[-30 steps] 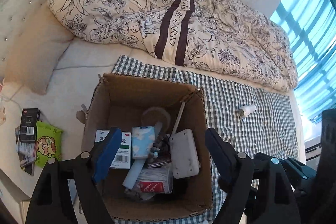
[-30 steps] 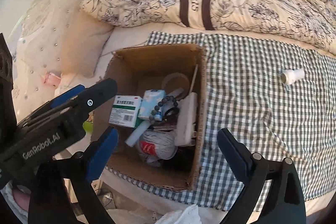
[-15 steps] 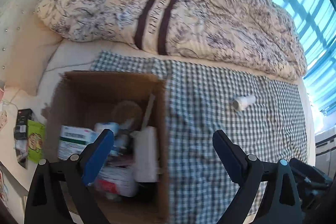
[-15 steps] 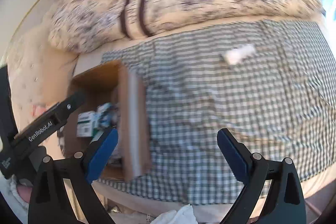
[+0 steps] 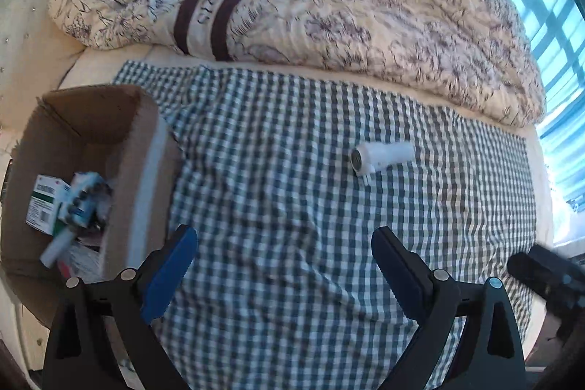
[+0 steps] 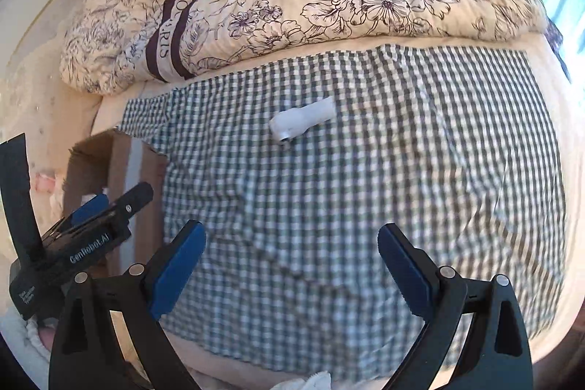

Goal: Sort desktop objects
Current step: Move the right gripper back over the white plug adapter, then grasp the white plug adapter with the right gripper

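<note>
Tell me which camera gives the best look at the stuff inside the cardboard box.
The left wrist view. It looks down into the cardboard box, showing a green-and-white carton and other blurred items. The right wrist view shows only the box's outer wall, partly blocked by the left gripper; the contents stay hidden.

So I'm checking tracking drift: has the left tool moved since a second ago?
Yes. The left tool has swung right, off the cardboard box, and is now over the checked cloth, short of the white bottle.
</note>
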Demonstrator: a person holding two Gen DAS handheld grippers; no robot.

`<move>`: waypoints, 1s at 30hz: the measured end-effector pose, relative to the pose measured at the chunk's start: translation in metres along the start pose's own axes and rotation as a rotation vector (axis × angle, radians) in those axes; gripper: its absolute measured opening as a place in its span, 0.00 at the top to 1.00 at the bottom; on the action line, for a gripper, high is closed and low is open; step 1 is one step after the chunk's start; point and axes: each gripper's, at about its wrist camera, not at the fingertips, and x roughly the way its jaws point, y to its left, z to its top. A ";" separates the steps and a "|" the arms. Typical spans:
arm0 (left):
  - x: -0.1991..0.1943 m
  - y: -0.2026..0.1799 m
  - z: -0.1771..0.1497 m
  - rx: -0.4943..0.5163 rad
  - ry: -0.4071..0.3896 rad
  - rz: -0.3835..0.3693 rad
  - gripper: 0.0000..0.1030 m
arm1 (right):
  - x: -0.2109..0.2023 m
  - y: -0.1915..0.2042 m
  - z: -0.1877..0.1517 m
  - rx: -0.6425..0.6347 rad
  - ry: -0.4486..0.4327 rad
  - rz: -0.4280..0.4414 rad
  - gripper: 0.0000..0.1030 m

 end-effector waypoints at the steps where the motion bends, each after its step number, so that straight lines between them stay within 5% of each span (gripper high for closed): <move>1: 0.004 -0.004 -0.002 0.006 0.003 0.012 0.04 | 0.005 -0.006 0.005 -0.006 0.002 -0.003 0.07; 11: 0.047 -0.005 -0.003 -0.027 0.076 0.051 0.04 | 0.067 -0.026 0.064 -0.129 0.024 -0.030 0.07; 19: 0.087 0.013 0.007 -0.117 0.138 0.078 0.04 | 0.133 0.001 0.104 -0.522 0.142 -0.143 0.07; 24: 0.099 0.020 0.013 -0.135 0.158 0.098 0.04 | 0.183 0.025 0.098 -0.855 0.204 -0.235 0.07; 30: 0.112 0.022 0.014 -0.140 0.192 0.110 0.04 | 0.222 0.044 0.086 -1.072 0.214 -0.301 0.08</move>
